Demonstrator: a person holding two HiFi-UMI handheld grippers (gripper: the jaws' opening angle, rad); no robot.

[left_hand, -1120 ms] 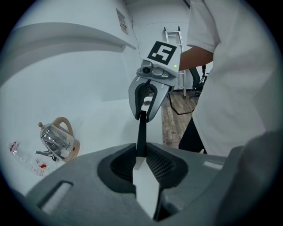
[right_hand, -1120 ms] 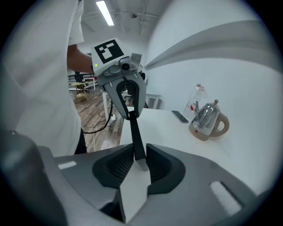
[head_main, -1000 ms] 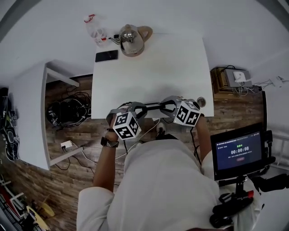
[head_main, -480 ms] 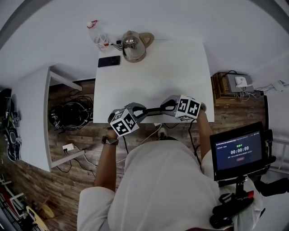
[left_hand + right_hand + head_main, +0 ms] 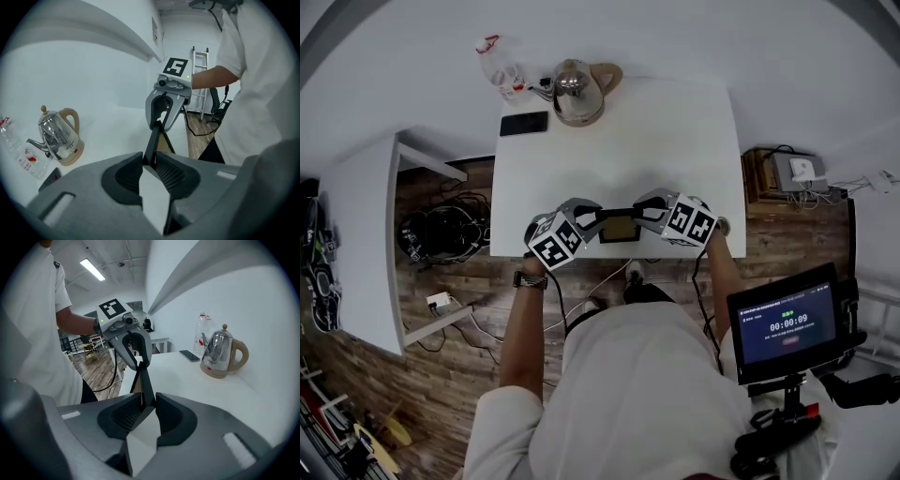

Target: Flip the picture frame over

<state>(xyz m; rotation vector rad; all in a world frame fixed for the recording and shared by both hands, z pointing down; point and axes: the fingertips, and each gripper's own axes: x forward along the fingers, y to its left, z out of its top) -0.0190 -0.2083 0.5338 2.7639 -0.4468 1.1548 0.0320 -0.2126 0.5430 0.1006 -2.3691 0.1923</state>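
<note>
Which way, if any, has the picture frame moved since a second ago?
Yes. The picture frame has tipped from edge-on to showing its brown face, above the table's near edge.

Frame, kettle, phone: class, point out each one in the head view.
frame [image 5: 621, 230]: head view, its tan face.
kettle [image 5: 573, 84]: head view, steel body.
phone [image 5: 524, 123]: head view, middle of its screen.
</note>
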